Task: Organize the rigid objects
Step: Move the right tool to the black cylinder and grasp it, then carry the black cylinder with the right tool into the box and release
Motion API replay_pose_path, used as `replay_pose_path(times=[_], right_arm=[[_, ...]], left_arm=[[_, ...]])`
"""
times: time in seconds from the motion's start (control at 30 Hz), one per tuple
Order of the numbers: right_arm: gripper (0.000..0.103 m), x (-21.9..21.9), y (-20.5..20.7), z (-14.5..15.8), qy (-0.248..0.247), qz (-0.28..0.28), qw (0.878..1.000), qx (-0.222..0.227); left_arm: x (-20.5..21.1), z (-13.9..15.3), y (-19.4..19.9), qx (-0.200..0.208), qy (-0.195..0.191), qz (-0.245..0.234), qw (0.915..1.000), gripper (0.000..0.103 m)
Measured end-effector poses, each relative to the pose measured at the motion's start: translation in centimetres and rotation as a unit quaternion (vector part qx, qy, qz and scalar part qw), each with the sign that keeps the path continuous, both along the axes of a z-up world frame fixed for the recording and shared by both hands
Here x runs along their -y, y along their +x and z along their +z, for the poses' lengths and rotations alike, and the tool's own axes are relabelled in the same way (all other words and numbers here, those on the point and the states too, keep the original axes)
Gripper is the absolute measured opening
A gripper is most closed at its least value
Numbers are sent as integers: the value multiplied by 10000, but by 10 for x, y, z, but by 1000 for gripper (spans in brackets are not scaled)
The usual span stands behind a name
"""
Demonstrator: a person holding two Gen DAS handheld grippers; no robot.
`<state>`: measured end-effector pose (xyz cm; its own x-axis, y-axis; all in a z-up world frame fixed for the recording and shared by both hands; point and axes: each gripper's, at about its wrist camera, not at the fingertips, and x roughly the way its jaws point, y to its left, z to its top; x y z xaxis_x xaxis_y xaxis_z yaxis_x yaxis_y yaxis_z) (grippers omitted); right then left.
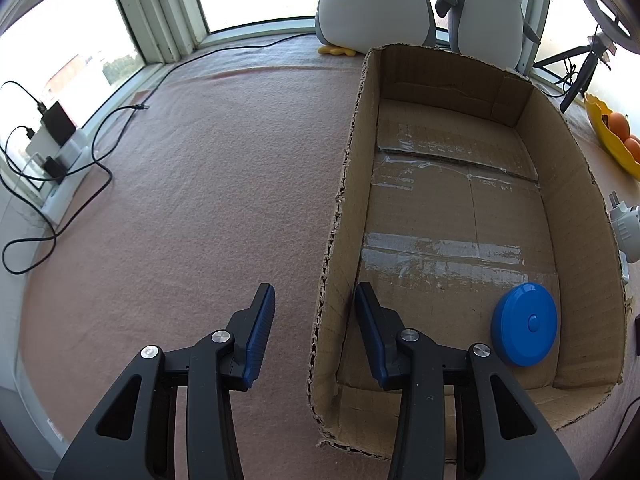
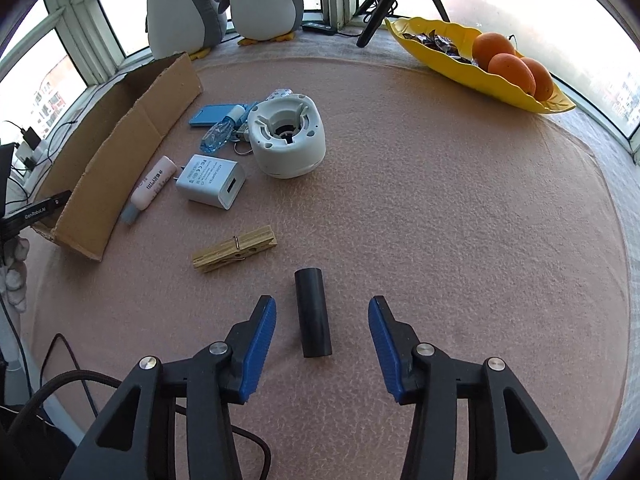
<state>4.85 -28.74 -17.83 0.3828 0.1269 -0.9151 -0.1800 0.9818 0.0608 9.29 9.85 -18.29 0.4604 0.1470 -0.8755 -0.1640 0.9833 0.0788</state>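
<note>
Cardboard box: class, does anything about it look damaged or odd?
Yes. The cardboard box has ragged, torn top edges, worst along its left wall, with no flaps showing. Peeling tape strips cross its floor. Only a blue disc lies inside.

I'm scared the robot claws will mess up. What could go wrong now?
The black cylinder lies on its side between the open right gripper fingers, untouched; it might roll away when pinched. The left gripper straddles the cardboard box wall, so moving it could shove the box holding the blue disc.
</note>
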Motion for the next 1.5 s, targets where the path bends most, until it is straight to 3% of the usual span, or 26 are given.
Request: replay_pose_path(times=[0.13,0.4,0.53,1.0,1.27,1.5], right_arm=[[31,-2,4,-9,-49,42,9999,-155],[25,-5,7,-16,-234,140,9992,-285],[15,-2,9,-15,-149,46,9992,-368],[15,-13,3,23,-69,-84,9998,-189],[15,-70,9,61,-20,303,9994,180],[15,-121,19,76,199,597,9975,331]], left_arm=[[0,0,0,2,-7,8,10000,41],[0,0,0,0,-7,14,10000,41],[0,0,0,-8,-8,16,10000,41],[-1,-1,0,-59,-64,-25,10000,41],[-3,-1,1,-88,-102,-99,9999,40],[-4,-2,1,-87,-146,-157,9997,40]])
